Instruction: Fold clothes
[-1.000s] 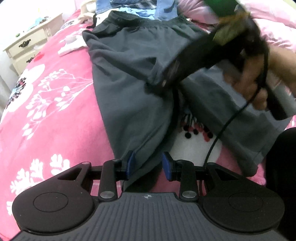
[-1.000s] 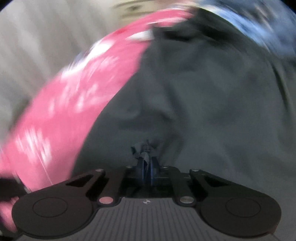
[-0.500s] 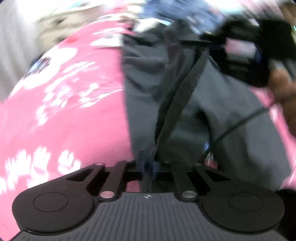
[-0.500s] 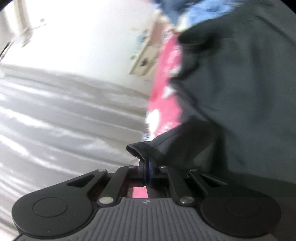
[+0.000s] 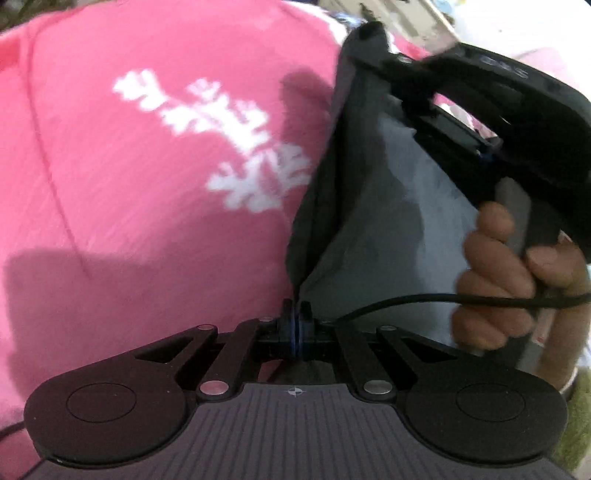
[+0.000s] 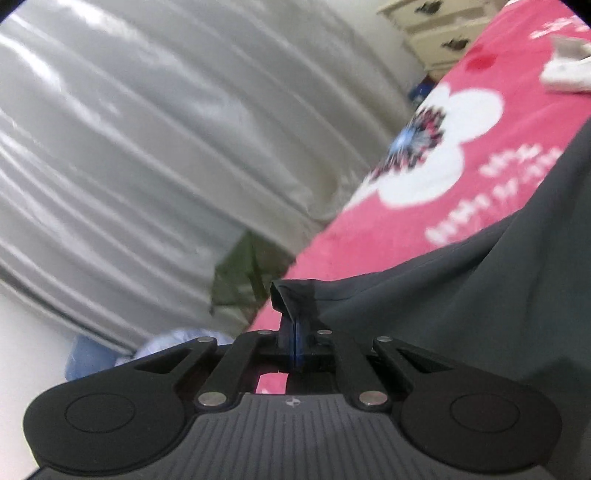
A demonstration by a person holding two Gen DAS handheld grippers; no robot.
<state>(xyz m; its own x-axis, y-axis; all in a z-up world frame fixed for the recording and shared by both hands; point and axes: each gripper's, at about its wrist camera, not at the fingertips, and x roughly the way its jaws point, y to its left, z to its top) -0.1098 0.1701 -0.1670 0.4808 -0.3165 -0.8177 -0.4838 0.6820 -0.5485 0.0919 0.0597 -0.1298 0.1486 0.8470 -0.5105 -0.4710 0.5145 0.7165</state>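
The left gripper (image 5: 295, 317) has its fingers pressed together on a corner of the dark grey garment (image 5: 369, 206), pinching the cloth at its blue pads. From that pinch the garment rises up and away as a stretched panel above the pink bedspread (image 5: 147, 166), which carries a white flower print. At the garment's far upper corner the right gripper (image 5: 391, 55) shows in the left wrist view, with the person's hand (image 5: 509, 273) wrapped round its handle and a black cable (image 5: 424, 299) trailing across the cloth.

In its own view, the right gripper (image 6: 295, 332) is likewise clamped narrow on a folded hem corner of the garment (image 6: 461, 295). The cloth runs from there to the right, draped over the bedspread (image 6: 388, 221). Beyond the bedspread's edge hangs a grey curtain (image 6: 147, 129), with a cream drawer chest (image 6: 436, 33) near the top.
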